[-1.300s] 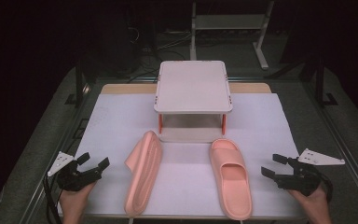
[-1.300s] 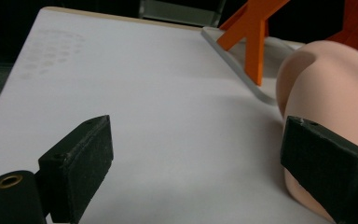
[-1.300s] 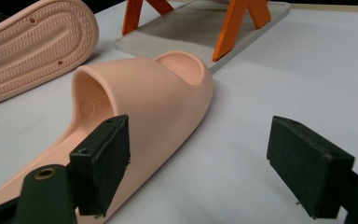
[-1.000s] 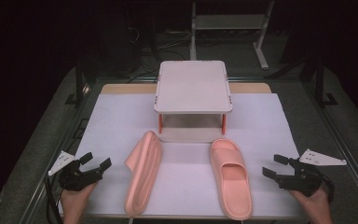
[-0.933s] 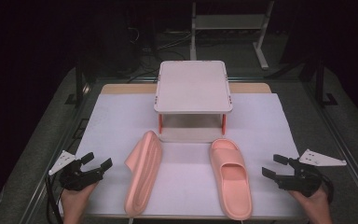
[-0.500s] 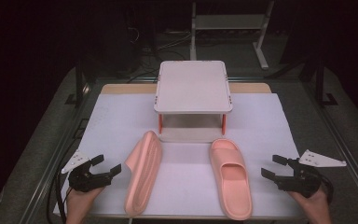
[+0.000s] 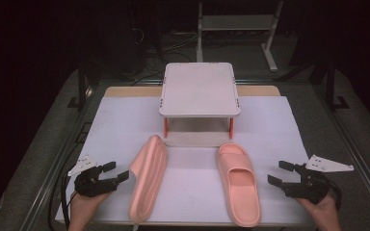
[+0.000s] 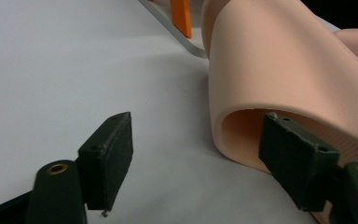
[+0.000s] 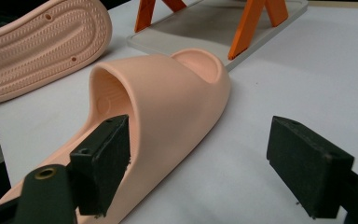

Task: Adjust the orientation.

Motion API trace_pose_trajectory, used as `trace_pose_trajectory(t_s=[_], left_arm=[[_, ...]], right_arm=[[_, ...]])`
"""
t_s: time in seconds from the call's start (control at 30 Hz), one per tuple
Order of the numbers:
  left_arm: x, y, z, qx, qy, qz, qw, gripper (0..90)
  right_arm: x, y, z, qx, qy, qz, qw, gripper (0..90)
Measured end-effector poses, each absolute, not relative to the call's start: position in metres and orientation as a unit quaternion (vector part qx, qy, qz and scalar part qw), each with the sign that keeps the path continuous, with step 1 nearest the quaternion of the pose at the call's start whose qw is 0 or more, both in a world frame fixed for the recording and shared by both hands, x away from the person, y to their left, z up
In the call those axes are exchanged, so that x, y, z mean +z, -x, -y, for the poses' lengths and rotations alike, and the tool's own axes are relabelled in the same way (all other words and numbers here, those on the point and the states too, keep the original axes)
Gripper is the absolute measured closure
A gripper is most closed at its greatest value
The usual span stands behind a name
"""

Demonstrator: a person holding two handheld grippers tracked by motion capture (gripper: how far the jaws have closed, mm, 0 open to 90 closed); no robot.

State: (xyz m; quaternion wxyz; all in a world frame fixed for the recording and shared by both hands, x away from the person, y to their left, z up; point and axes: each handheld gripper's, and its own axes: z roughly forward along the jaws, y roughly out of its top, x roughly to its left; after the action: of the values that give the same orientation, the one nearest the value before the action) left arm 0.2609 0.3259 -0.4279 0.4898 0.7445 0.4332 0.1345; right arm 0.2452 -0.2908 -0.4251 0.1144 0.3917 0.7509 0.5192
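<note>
Two pink slippers lie on the white table cover. The left slipper [image 7: 148,180] rests on its side, its ribbed sole [image 9: 42,42] facing the right gripper view. The right slipper [image 7: 238,185] stands sole down. My left gripper [image 7: 115,172] is at the left slipper's strap [image 8: 279,60]. Its jaws have just been closing, with the strap's rim between them and one jaw at the strap's opening, and the pads do not press on it. My right gripper [image 7: 278,173] is open just right of the right slipper [image 9: 168,93], holding nothing.
A small white shelf [image 7: 199,91] on orange legs [image 9: 242,28] stands behind the slippers at the table's middle. The cover's front edge runs just below both hands. Dark floor and metal frames lie beyond the table.
My left gripper has moved right, up to the slipper on its side, and its jaws stand narrower. The right gripper and both slippers have stayed put.
</note>
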Motion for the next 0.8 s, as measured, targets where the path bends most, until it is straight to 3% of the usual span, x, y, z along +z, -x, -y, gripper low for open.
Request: trace_pose_trajectory(t_s=[0.8], left_arm=[[-0.436,-0.278,-0.296,0.110,-0.791,-0.397,0.451,54.8]], right_arm=[[-0.429,-0.245,0.283,0.517,-0.385,-0.758,0.100,21.3]])
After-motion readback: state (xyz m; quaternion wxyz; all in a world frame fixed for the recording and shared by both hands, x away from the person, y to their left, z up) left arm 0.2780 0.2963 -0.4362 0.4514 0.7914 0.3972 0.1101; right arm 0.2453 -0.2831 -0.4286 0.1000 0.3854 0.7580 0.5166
